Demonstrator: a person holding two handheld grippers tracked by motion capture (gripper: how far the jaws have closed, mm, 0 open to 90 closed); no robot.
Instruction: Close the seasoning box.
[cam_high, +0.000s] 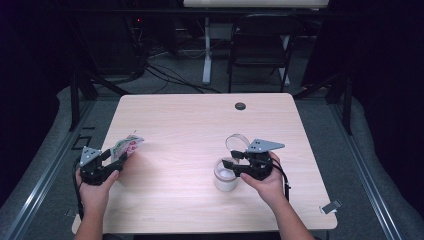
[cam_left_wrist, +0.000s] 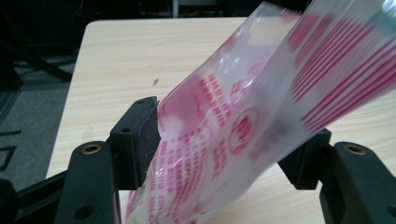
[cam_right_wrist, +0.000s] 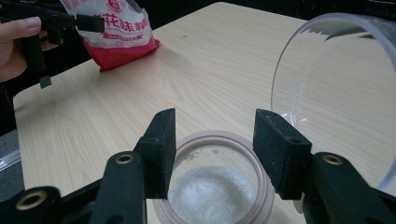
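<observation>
Loosely, the left hand-held gripper (cam_left_wrist: 224, 154) stands wide around a crinkled red-printed clear bag (cam_left_wrist: 261, 107).

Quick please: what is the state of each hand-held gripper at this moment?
Left hand-held gripper: open, red-printed plastic bag between its jaws.
Right hand-held gripper: open, holding nothing, above the jar.

red-and-white plastic bag (cam_right_wrist: 114, 28), upper left of the right gripper view, reads "花味" in white; rest's too blurry.
</observation>
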